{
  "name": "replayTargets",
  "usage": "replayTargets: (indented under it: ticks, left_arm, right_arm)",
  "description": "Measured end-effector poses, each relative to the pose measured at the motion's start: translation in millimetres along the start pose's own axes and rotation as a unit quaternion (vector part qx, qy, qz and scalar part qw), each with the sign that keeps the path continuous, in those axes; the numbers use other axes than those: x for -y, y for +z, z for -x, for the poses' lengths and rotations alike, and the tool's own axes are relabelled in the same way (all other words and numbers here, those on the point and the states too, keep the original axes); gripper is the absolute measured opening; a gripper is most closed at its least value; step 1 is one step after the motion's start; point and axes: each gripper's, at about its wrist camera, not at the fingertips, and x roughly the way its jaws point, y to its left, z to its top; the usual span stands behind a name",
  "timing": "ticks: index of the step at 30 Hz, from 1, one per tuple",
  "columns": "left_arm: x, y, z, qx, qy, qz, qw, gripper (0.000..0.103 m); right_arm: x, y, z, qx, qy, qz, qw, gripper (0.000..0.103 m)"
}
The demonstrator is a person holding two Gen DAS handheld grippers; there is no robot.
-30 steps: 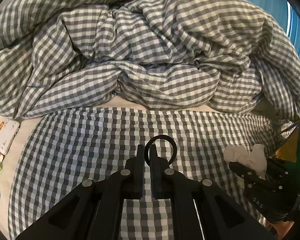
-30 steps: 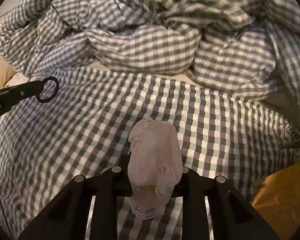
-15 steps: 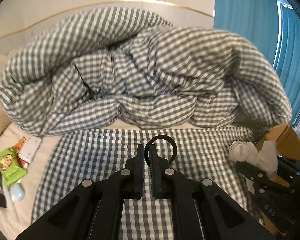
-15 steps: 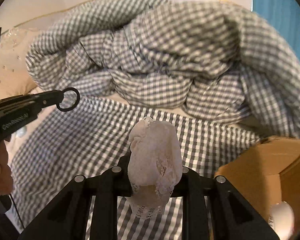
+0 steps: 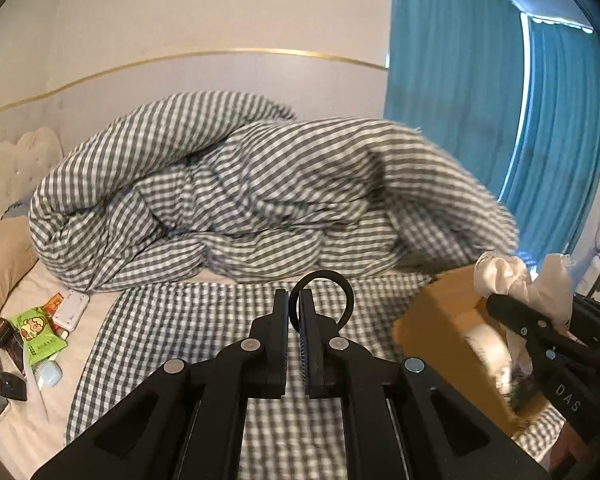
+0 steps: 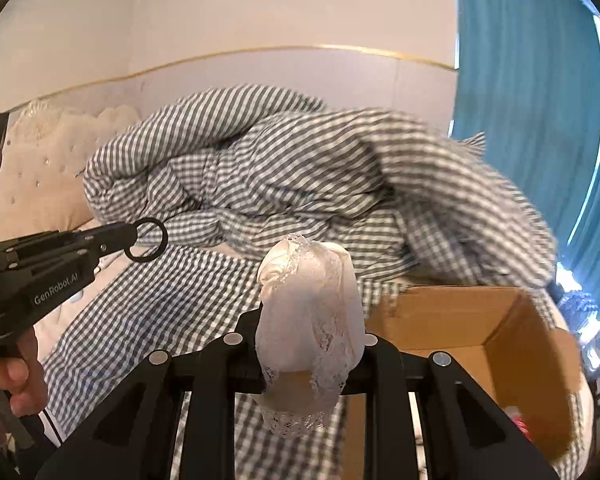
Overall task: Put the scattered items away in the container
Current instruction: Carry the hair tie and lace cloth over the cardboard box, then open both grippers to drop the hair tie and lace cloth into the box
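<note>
The left gripper [image 5: 294,300] is being held above the checked bedding [image 5: 180,340], its jaws clenched on a black ring [image 5: 342,284] that is projecting past the tips. A white lace cloth [image 6: 308,316] is being grasped by the right gripper [image 6: 306,344], just beside the open cardboard box [image 6: 520,344], which is being supported on the bed's right side.

Blurred box [image 5: 440,332] contents (indistinct)
</note>
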Motion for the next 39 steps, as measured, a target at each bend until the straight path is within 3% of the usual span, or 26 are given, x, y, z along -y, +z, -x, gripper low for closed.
replayTargets:
  ticks: [9,20,24,35,37,39]
  left_arm:
    - [77,5,28,0.022,-0.035,-0.026,0.9988,0.005]
    - [156,19,30,0.03,-0.082,-0.04,0.9954,0.005]
    - [175,18,27,0.028,-0.09,-0.042,0.9946,0.005]
    - [208,15,-10,0.006,-0.092,-0.058,0.994,0.005]
    - [211,16,-19,0.001,-0.091,-0.059,0.9941,0.005]
    - [213,16,-24,-0.002,-0.091,-0.06,0.994,0.005]
  right_arm:
    - [59,-12,63,0.018,-0.042,-0.023,0.999,0.021]
    - [138,-21,111,0.034,-0.095,-0.06,0.993,0.022]
    - [157,-27,112,0.031,-0.104,-0.069,0.992,0.022]
    - [196,-53,65,-0.004,-0.1,-0.095,0.99,0.022]
    - [201,-55,57,-0.007,-0.102,-0.097,0.99,0.028]
    - [205,-57,51,-0.011,-0.105,-0.097,0.99,0.049]
